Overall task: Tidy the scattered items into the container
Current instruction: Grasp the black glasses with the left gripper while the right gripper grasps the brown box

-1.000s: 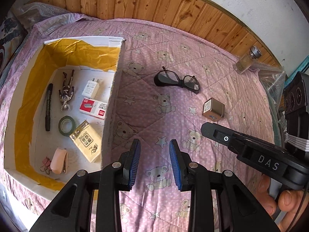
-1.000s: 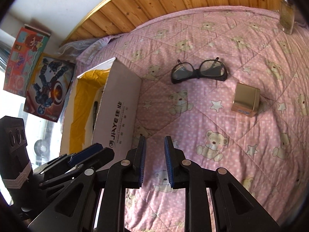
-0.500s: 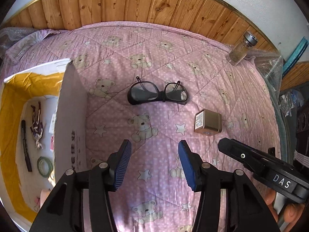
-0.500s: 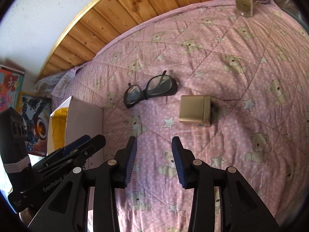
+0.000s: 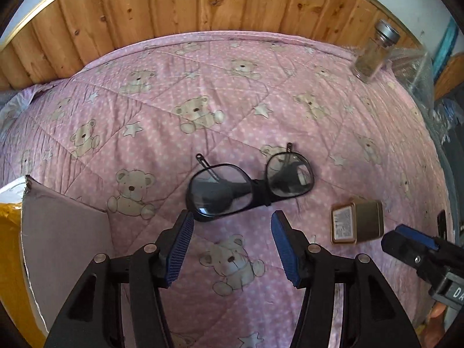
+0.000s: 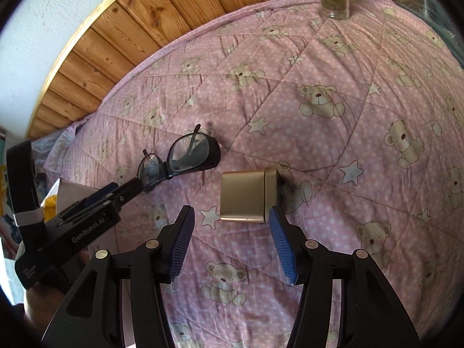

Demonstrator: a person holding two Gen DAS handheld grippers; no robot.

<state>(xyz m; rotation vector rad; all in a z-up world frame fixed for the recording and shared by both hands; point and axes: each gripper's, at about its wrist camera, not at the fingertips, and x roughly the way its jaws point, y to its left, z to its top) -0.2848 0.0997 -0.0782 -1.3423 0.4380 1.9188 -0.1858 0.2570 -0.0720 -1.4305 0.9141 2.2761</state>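
Observation:
Black-framed glasses lie on the pink bear-print quilt, just beyond my open left gripper, whose left pad almost meets the frame. A small gold tin lies on its side in front of my open right gripper, close to the right pad. The same tin shows at the right of the left wrist view, and the glasses at the left of the right wrist view. The cardboard box stands at the left; its inside is hidden.
A glass jar with a metal lid stands at the quilt's far right corner by the wooden wall panelling. Clear plastic wrap lies beyond it. The left gripper's body reaches in beside the box wall.
Both grippers swung right, away from the box, and came closer to the quilt. Both opened wider. The glasses and the tin now sit just ahead of the fingertips.

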